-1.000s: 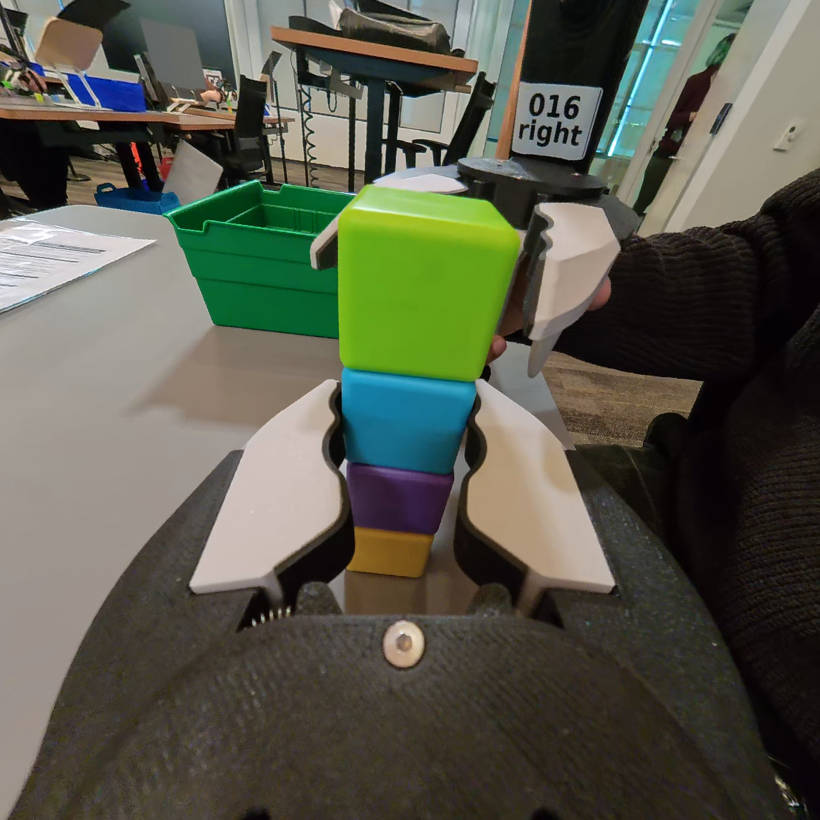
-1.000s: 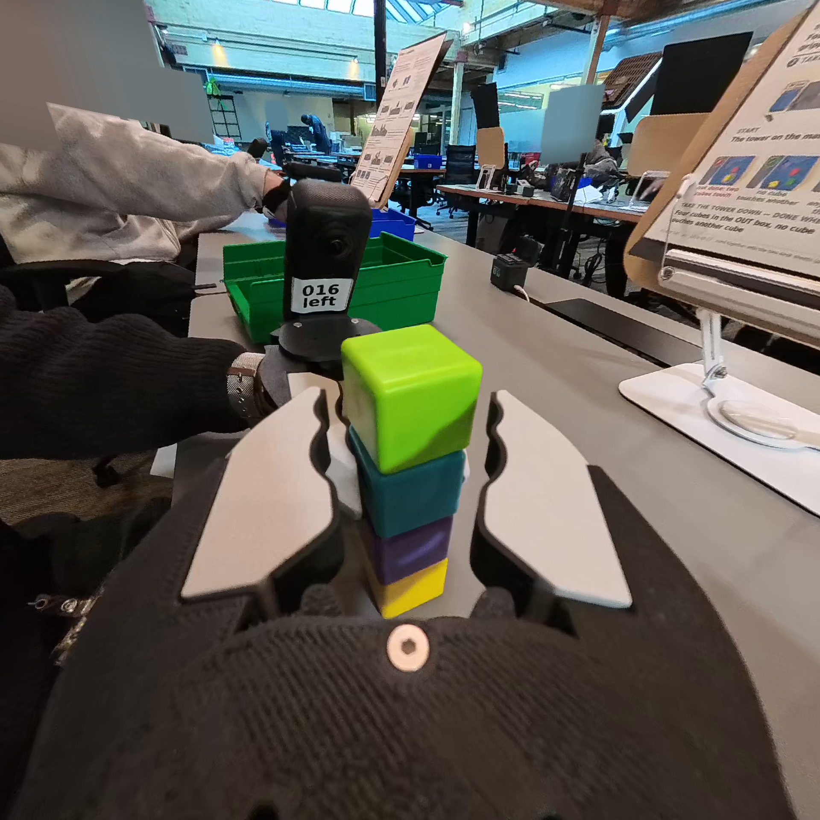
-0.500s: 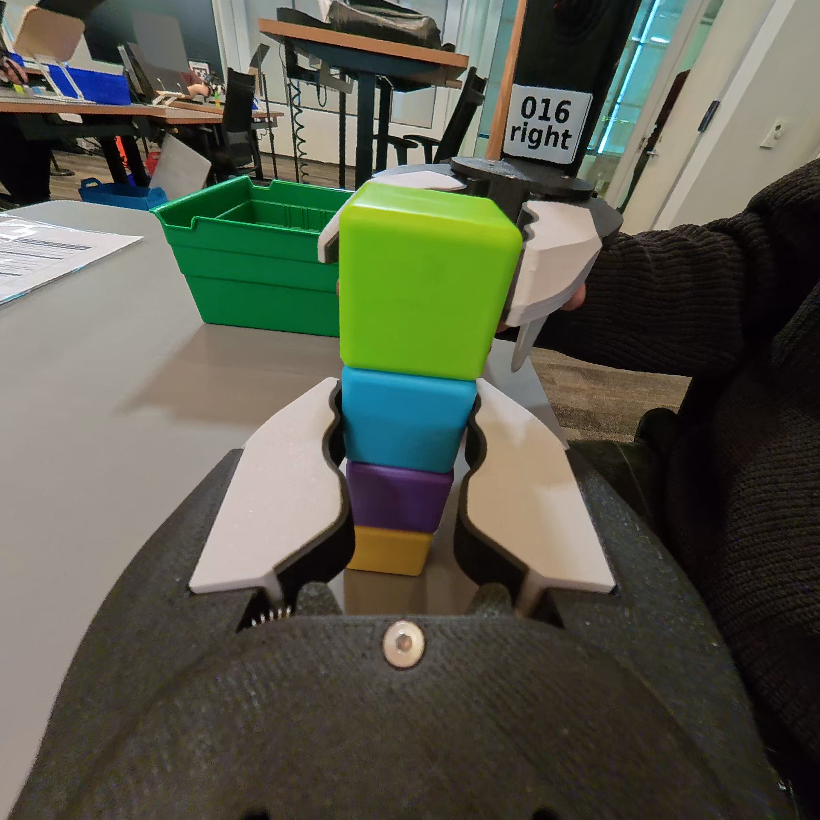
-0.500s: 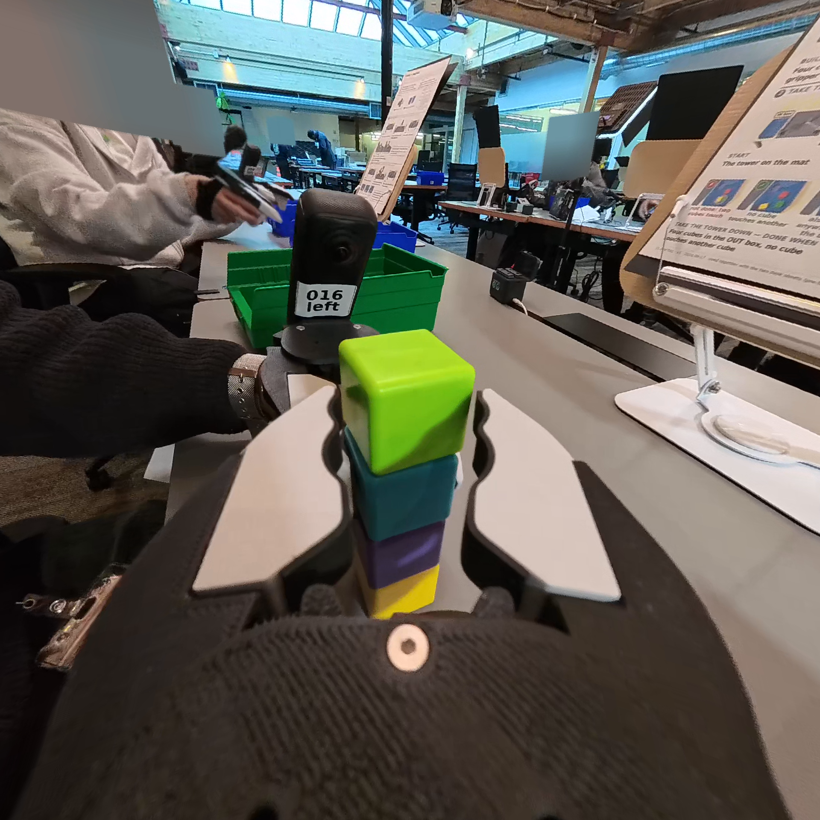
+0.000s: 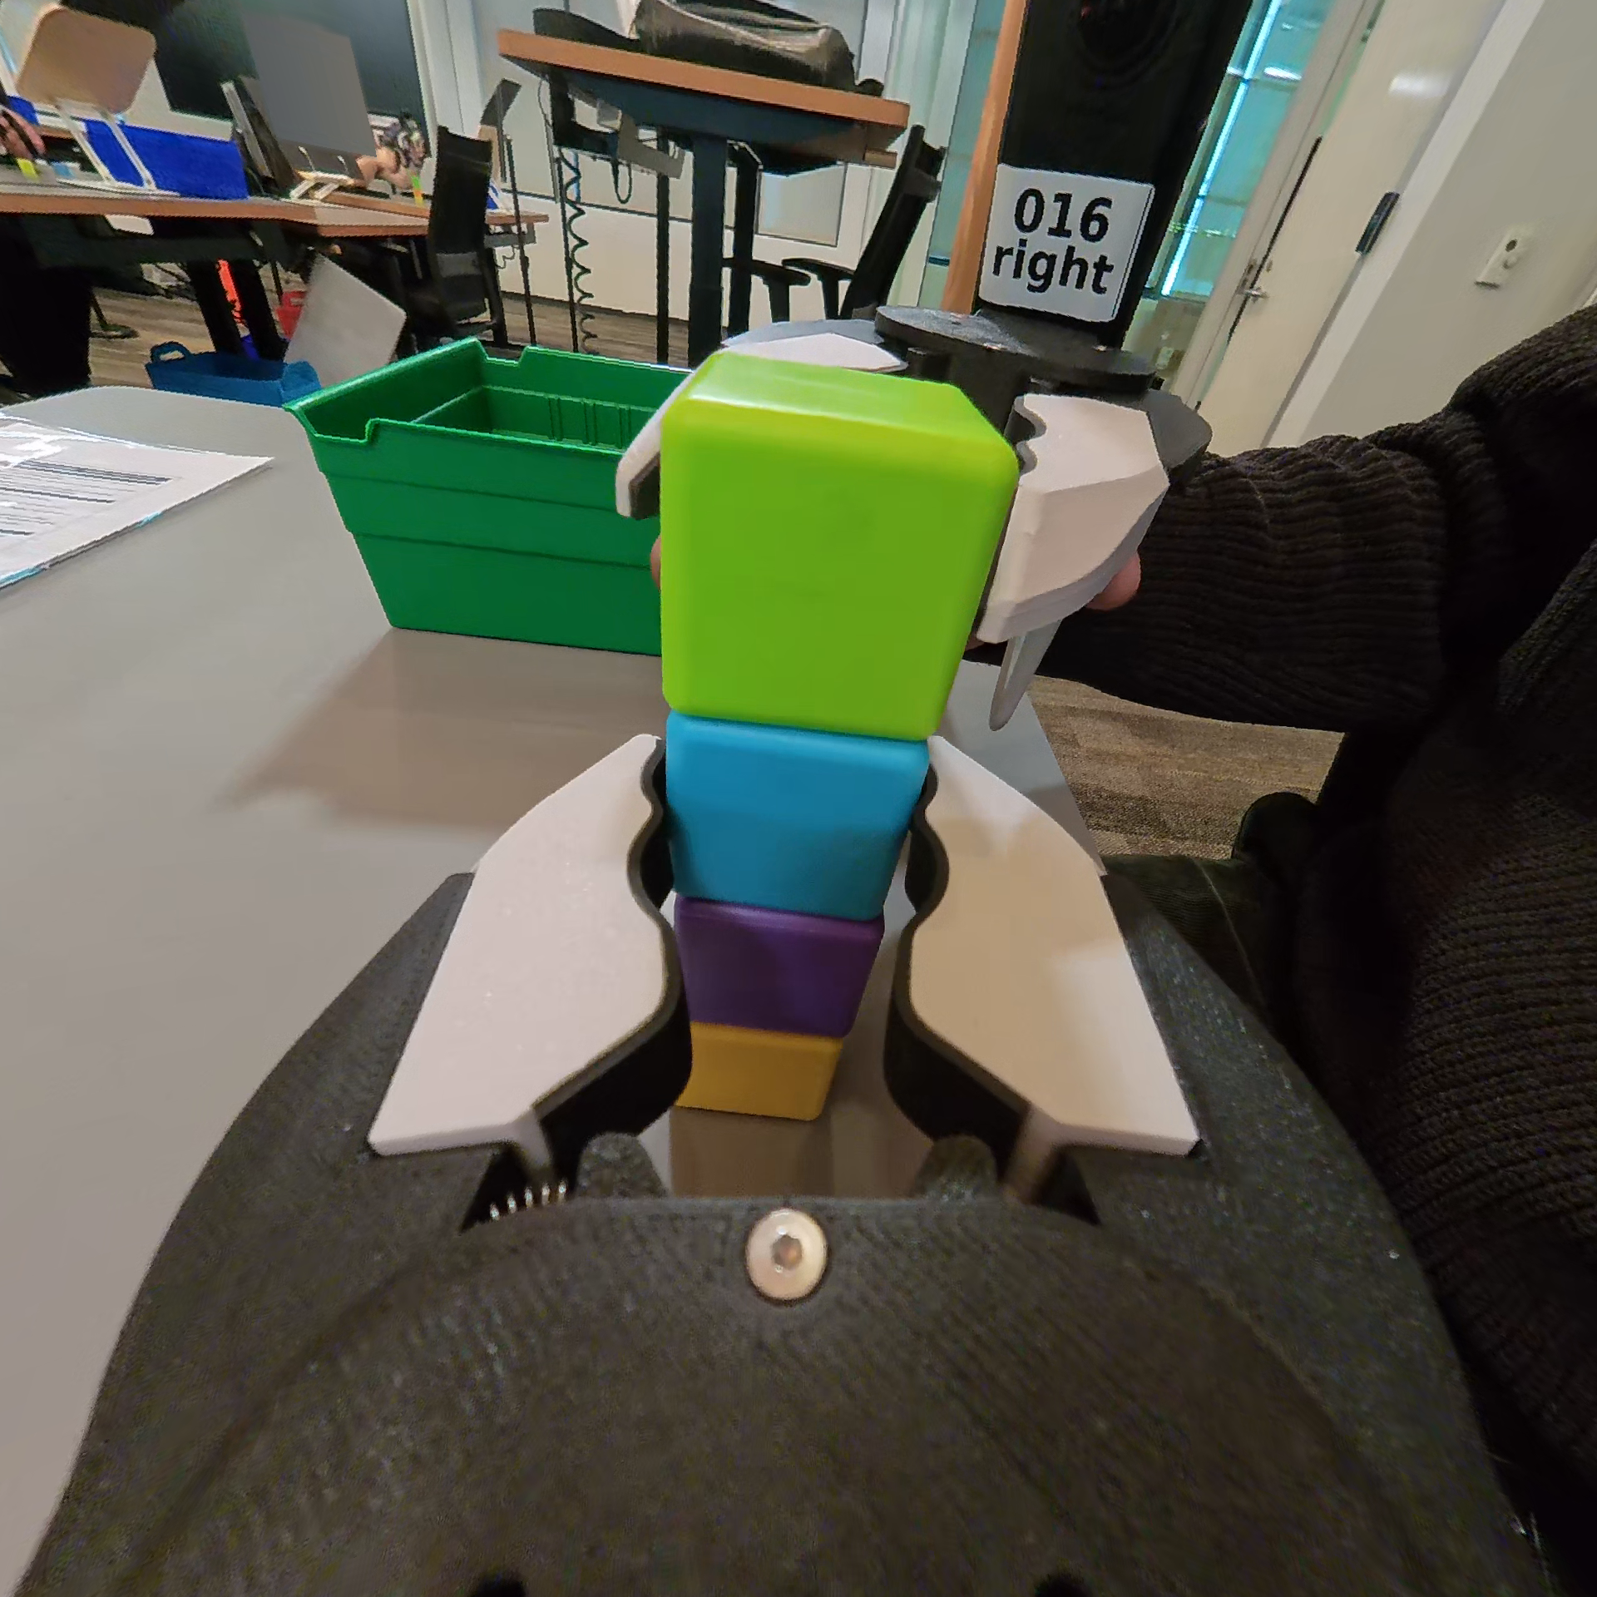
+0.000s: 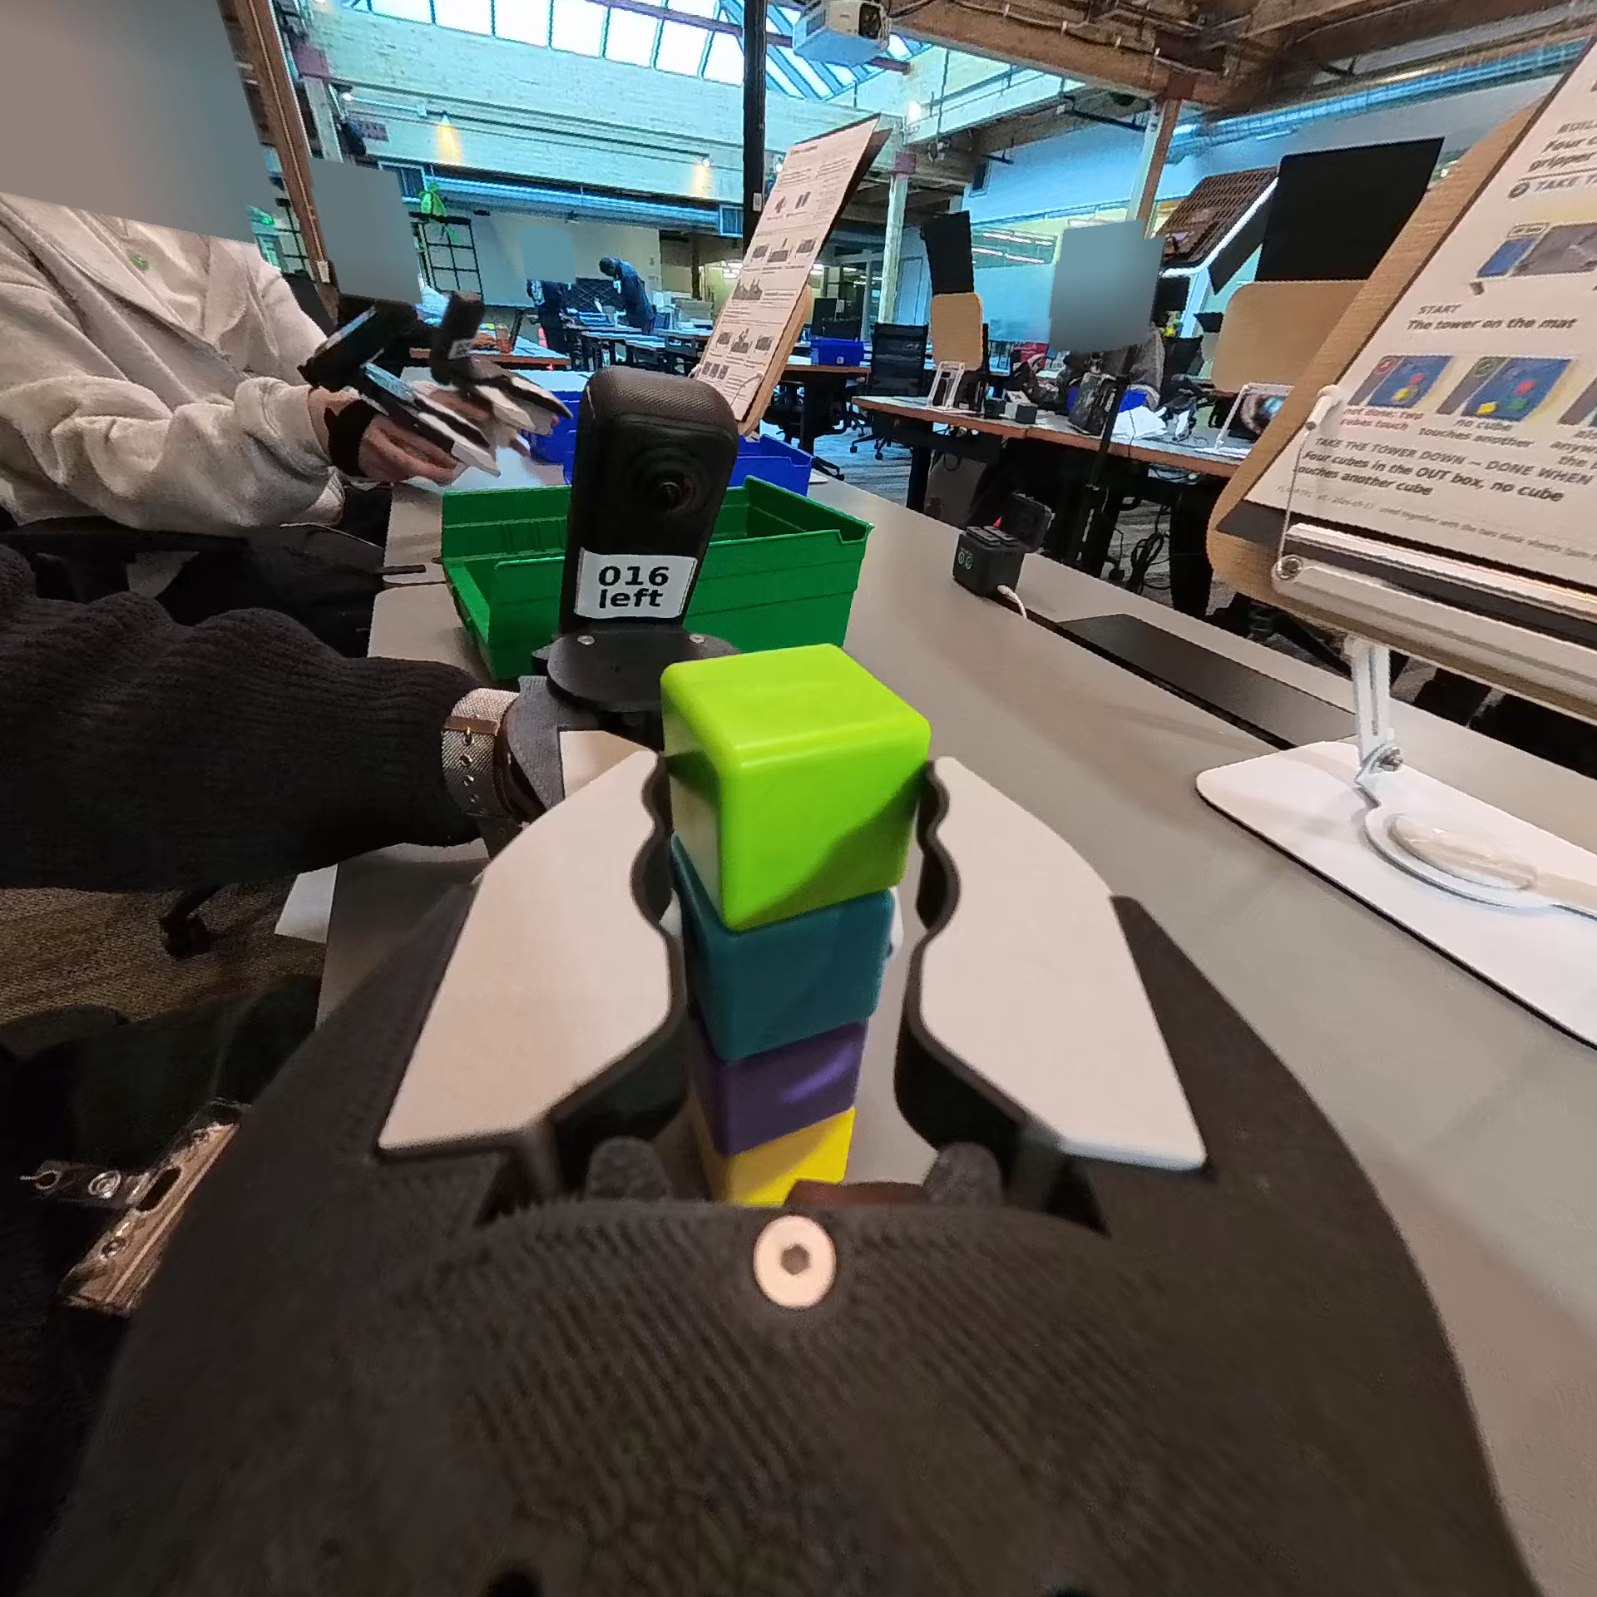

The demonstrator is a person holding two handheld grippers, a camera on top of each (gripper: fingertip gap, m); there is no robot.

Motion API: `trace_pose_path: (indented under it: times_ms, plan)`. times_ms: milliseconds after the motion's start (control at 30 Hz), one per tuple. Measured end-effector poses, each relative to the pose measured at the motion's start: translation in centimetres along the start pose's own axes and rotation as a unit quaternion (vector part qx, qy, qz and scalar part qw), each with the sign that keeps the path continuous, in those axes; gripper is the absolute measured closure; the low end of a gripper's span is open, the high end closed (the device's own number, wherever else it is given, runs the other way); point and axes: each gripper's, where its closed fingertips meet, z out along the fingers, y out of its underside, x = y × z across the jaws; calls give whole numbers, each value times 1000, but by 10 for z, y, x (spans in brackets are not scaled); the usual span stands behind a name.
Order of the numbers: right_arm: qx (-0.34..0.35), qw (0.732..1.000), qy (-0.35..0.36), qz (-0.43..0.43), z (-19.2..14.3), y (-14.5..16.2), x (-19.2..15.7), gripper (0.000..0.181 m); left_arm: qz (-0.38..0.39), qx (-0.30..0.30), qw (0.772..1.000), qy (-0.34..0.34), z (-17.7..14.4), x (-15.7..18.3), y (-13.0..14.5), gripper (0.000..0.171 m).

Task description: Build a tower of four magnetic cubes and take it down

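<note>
Right wrist view: we saw our right gripper (image 6: 795, 830) narrow from spread onto the glossy lime-green plastic cube (image 6: 791, 778) topping the four-cube tower on the grey table (image 6: 1080, 778). Left gripper (image 5: 791, 812) stayed pinching the sky-blue plastic cube (image 5: 791, 817) beneath. We judged takedown beginning.

Tower: four cubes, upright, centre frame.
Order, top down: lime green cube (image 5: 830, 553), blue cube (image 5: 791, 821), purple cube (image 5: 773, 968), yellow cube (image 5: 756, 1072).

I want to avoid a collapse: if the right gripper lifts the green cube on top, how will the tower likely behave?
The green cube looks rigid and smooth, so it may slip slightly. Being magnetic, it will probably tug the blue cube upward; the left gripper closed on that one should hold it down. The tall, narrow stack would likely tip otherwise.
</note>
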Motion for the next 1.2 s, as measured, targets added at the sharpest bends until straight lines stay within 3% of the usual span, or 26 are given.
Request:
trace_pose_path:
  times_ms: [633,1200]
  plan:
    - [3,1000,1,-15,-1,0,0,126,1,-1,1000,-1,0,0,0,117]
    - [6,999,-44,29,0,1,-10,129,10,-21,999,43,-3,10,4,117]
